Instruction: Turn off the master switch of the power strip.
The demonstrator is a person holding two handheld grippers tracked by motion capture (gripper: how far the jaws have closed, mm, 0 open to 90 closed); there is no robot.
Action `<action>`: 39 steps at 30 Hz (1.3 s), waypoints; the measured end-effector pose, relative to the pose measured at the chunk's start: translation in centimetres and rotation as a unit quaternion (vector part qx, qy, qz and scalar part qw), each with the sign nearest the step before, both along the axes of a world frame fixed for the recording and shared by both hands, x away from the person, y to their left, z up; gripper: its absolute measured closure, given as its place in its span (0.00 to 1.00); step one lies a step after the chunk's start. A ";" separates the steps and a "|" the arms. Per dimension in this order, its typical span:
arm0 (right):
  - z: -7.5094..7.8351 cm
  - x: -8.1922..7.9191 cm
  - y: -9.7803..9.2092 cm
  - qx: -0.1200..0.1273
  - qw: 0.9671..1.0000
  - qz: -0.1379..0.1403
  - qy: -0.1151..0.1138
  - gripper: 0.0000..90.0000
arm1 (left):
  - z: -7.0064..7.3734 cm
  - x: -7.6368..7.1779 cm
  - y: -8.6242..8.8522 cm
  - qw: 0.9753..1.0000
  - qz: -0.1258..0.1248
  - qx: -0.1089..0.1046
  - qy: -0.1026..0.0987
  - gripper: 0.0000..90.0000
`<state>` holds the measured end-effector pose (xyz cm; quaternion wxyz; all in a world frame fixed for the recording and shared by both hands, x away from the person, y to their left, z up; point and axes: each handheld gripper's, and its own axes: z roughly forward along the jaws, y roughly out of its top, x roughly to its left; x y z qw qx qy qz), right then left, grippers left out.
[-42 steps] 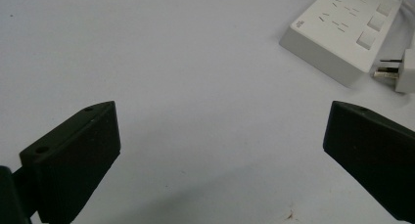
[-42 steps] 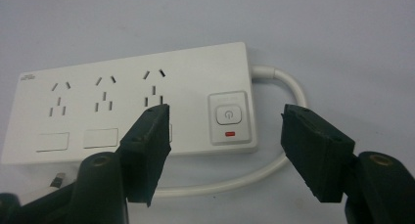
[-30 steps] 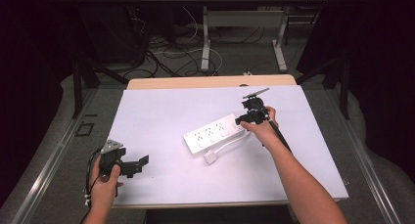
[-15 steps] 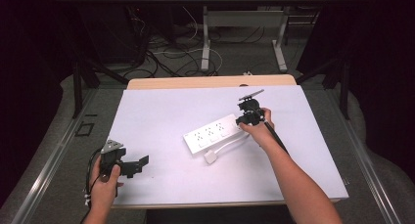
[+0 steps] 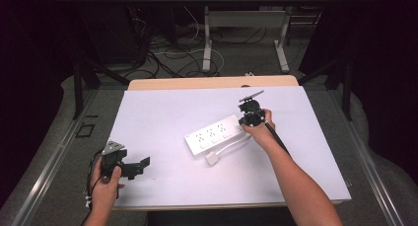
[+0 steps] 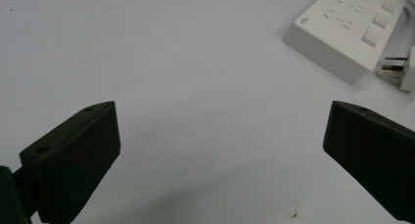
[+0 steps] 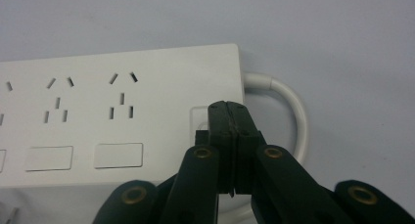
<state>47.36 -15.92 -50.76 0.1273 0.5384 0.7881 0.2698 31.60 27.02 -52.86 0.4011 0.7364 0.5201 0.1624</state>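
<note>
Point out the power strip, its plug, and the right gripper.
power strip (image 5: 215,135): high view, middle of its top face.
plug (image 5: 212,159): high view, white body.
right gripper (image 7: 230,117): right gripper view, shut jaw tips over the strip's switch end.

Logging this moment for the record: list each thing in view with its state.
Power strip: flat on the table, sockets up, nothing plugged in.
Plug: loose on the table, beside the strip.
Right gripper: jaws shut, tips over the strip's cable end.
Left gripper: jaws open, holding nothing.
</note>
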 end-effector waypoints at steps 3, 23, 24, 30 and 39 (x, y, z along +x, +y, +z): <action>-0.3 0.1 0.1 -0.004 1.000 0.004 -0.006 1.00 | 0.0 0.0 0.0 1.000 -0.001 0.001 0.001 0.01; -1.0 -0.1 1.1 -0.022 1.000 0.011 -0.007 1.00 | 0.0 0.0 0.0 1.000 0.001 -0.002 0.000 0.01; -1.0 -0.1 1.0 -0.026 1.000 0.015 -0.008 1.00 | 0.0 0.0 0.0 1.000 0.000 0.001 -0.001 0.01; -1.2 -0.1 1.1 -0.031 0.999 0.021 -0.015 1.00 | 0.0 -0.1 -0.1 1.000 0.001 -0.001 0.001 0.01; -0.8 0.2 0.6 0.004 1.000 0.001 0.005 0.96 | 0.0 -0.1 0.0 1.000 0.001 -0.002 0.001 0.01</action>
